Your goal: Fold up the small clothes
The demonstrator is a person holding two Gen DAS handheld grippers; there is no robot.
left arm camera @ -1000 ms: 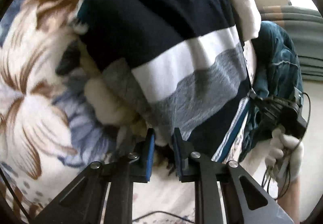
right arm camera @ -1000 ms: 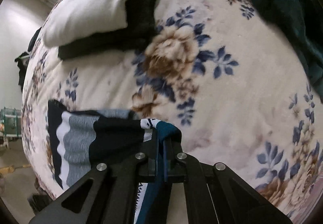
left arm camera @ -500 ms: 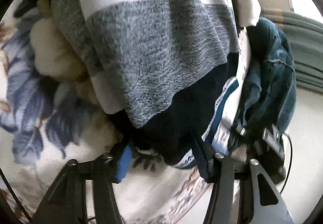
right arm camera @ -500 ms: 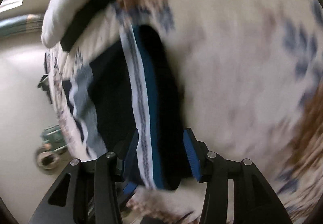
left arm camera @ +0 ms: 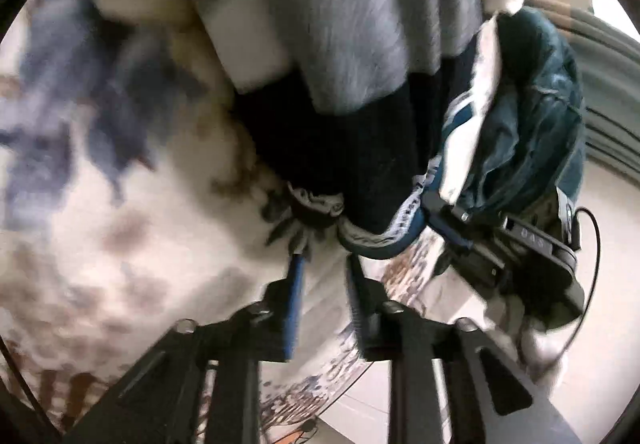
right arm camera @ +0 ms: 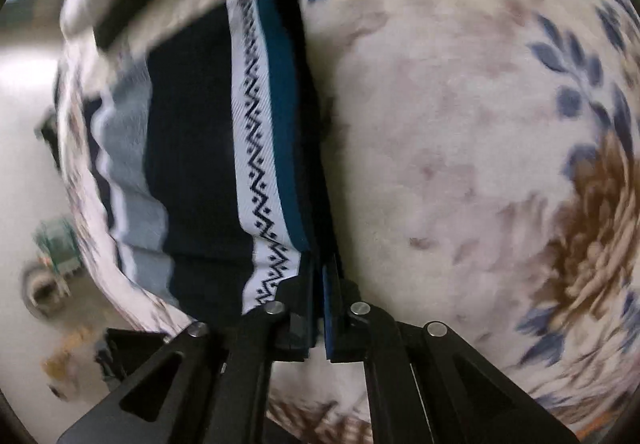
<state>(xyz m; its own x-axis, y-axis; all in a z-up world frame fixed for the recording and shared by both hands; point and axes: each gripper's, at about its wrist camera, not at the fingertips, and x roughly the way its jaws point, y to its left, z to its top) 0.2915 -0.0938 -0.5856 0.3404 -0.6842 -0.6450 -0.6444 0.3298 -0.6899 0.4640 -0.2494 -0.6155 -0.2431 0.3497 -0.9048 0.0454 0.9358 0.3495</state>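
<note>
nearest, the right gripper (right arm camera: 320,308) is seen with fingers closing on the patterned edge of the striped garment (right arm camera: 208,148), which lies folded on the floral bed cover (right arm camera: 460,124). the left gripper (left arm camera: 324,276) is held slightly parted, nothing between its fingers. farther off, a teal garment (left arm camera: 528,112) is left unfolded.

Soft daylight, heavy motion blur, fisheye bending, dark vignetted corners

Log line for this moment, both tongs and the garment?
left tongs: open, tips just short of striped garment | right tongs: closing on its band edge | garment: lying on floral blanket
</note>
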